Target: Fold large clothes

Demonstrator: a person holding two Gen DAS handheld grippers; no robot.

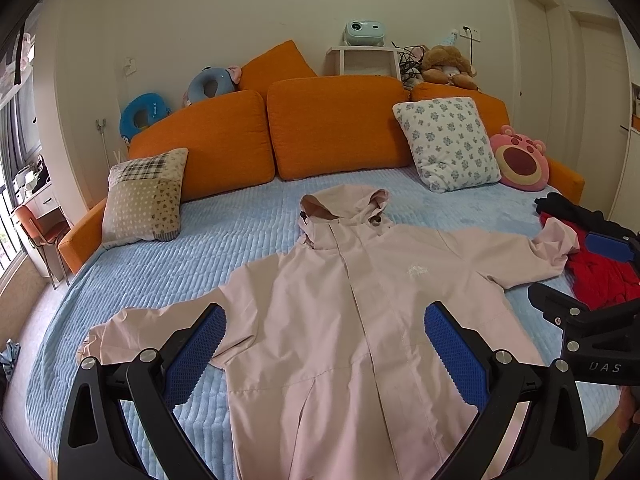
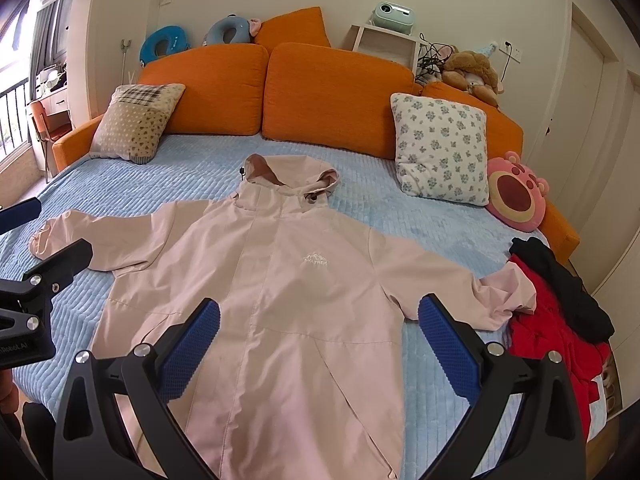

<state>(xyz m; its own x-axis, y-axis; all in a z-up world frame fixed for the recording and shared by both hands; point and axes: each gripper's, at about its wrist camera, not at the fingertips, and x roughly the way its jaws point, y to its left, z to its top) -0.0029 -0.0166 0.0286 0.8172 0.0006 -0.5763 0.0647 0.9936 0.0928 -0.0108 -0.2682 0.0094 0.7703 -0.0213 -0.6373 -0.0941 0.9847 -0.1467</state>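
A: What's the biggest thing here?
B: The bed with the light-blue ribbed quilt (image 1: 168, 264), orange cushions along its head.

A: And on it?
B: A pale pink hooded jacket (image 2: 280, 300) lies flat, front up, sleeves spread; its right-side cuff touches a red garment (image 2: 556, 340).

A: The grippers?
B: Left gripper (image 1: 325, 352) and right gripper (image 2: 319, 346) both hover above the jacket, blue pads spread wide, holding nothing.
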